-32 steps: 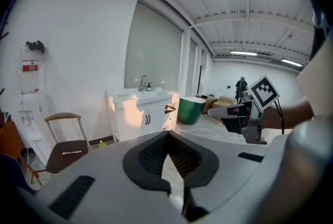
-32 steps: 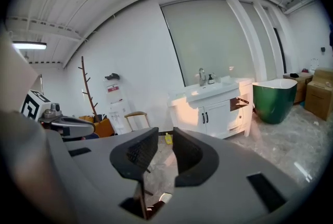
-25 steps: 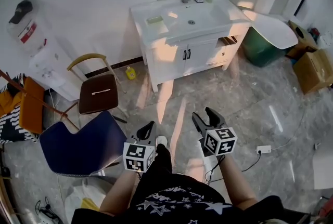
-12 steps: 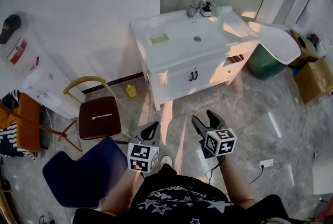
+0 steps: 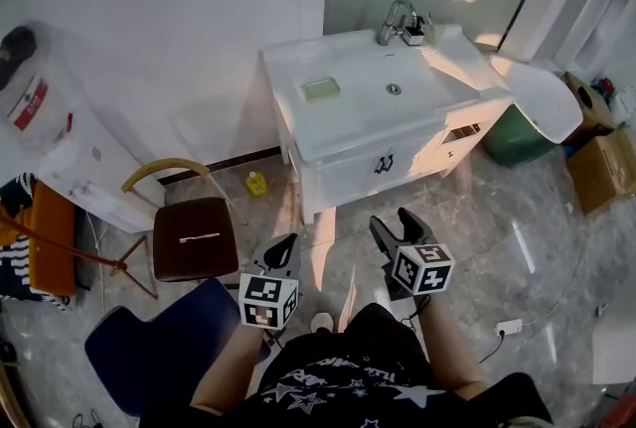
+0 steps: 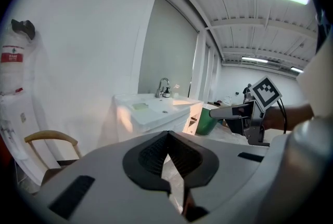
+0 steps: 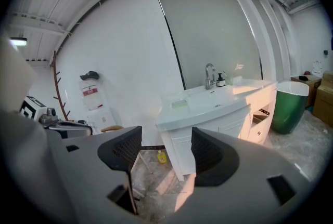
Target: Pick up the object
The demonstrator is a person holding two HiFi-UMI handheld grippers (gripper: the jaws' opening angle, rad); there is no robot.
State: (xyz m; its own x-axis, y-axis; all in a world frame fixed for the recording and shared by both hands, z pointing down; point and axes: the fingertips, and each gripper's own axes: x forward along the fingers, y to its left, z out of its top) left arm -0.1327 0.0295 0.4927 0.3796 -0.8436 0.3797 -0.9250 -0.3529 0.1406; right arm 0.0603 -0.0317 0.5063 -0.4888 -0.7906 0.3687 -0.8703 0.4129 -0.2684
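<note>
A flat pale-green pad lies on the left side of the white sink cabinet's top; it also shows in the left gripper view and the right gripper view. Both grippers hang over the floor, well short of the cabinet. My left gripper is shut, its pads meeting with nothing between them. My right gripper stands wide open and empty, pointed at the cabinet.
A faucet and a soap dispenser stand at the basin's back. A brown chair and a blue seat are on the left, with a water dispenser behind. A yellow bottle, a green bin and a cardboard box sit on the floor.
The person has stepped forward, so the sink cabinet is nearer and more central. Both grippers have come along, keeping their pose.
</note>
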